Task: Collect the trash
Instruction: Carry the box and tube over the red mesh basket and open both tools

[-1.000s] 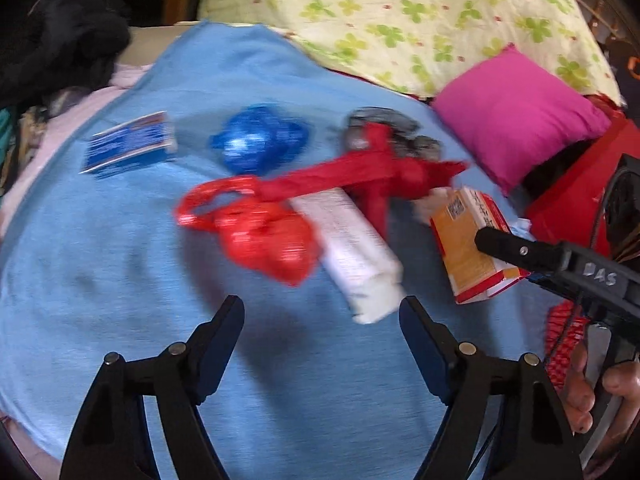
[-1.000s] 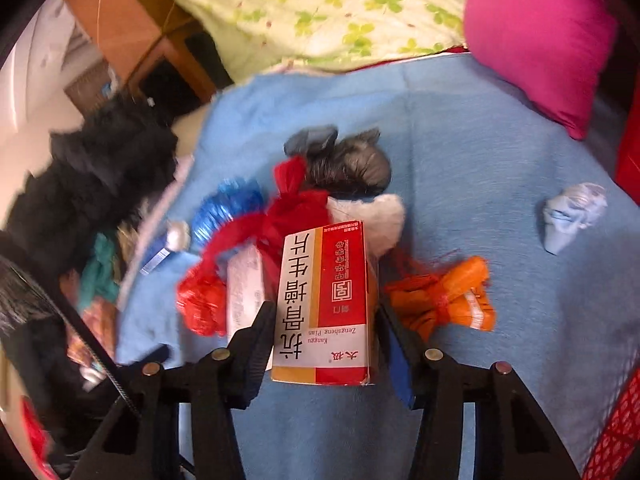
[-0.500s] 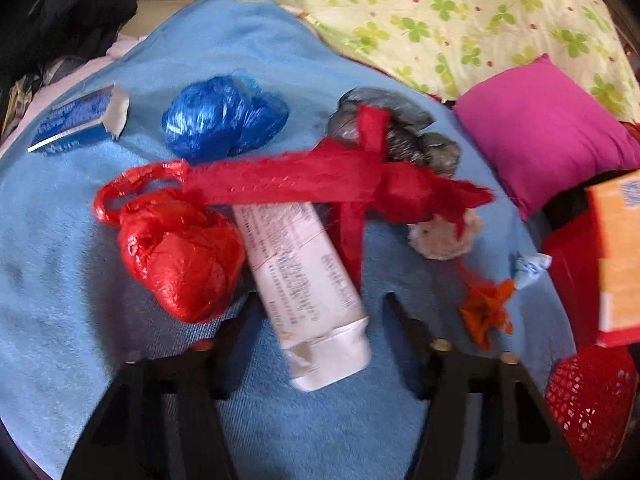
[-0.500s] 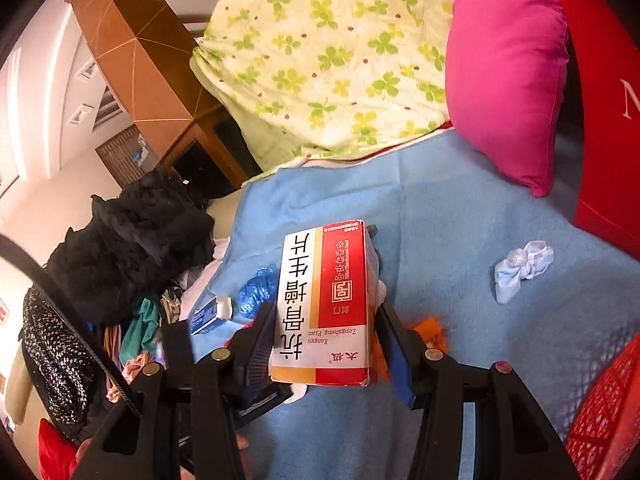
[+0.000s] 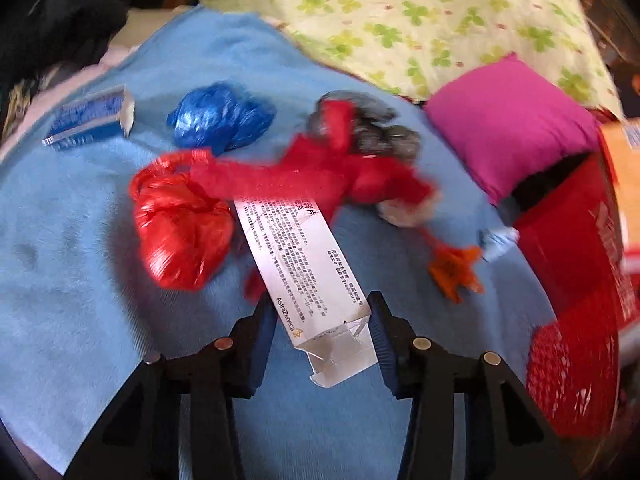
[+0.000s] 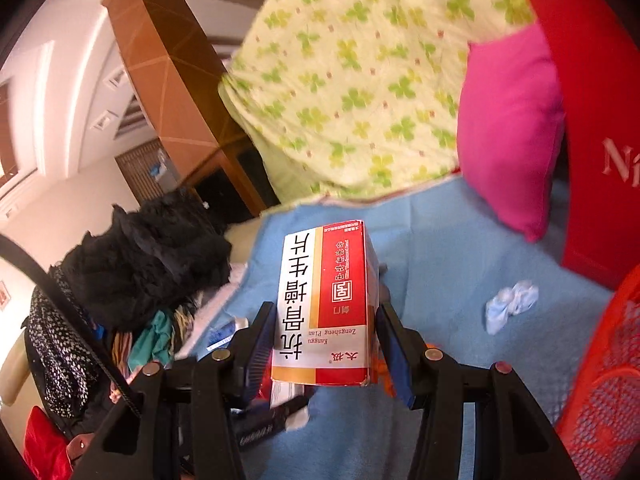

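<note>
My left gripper (image 5: 322, 320) is shut on a long white medicine box (image 5: 304, 272) and holds its torn end, with the far end under a red plastic bag (image 5: 184, 224). My right gripper (image 6: 326, 336) is shut on a red, white and orange medicine box (image 6: 326, 308), held up above the blue blanket (image 6: 432, 264). More trash lies on the blanket: a blue bag (image 5: 220, 118), a grey bag (image 5: 384, 132), a blue packet (image 5: 88, 120), an orange scrap (image 5: 456, 268) and a crumpled white tissue (image 6: 512, 304).
A red mesh basket (image 5: 572, 368) stands at the right, also at the right edge of the right wrist view (image 6: 604, 392). A red bag (image 6: 600, 140), a pink pillow (image 5: 508, 124) and a clover-print quilt (image 5: 420, 16) lie behind. Dark clothes (image 6: 148, 256) pile at the left.
My left gripper moved forward and closed on the white box. My right gripper lifted its box up and toward the right, near the red basket.
</note>
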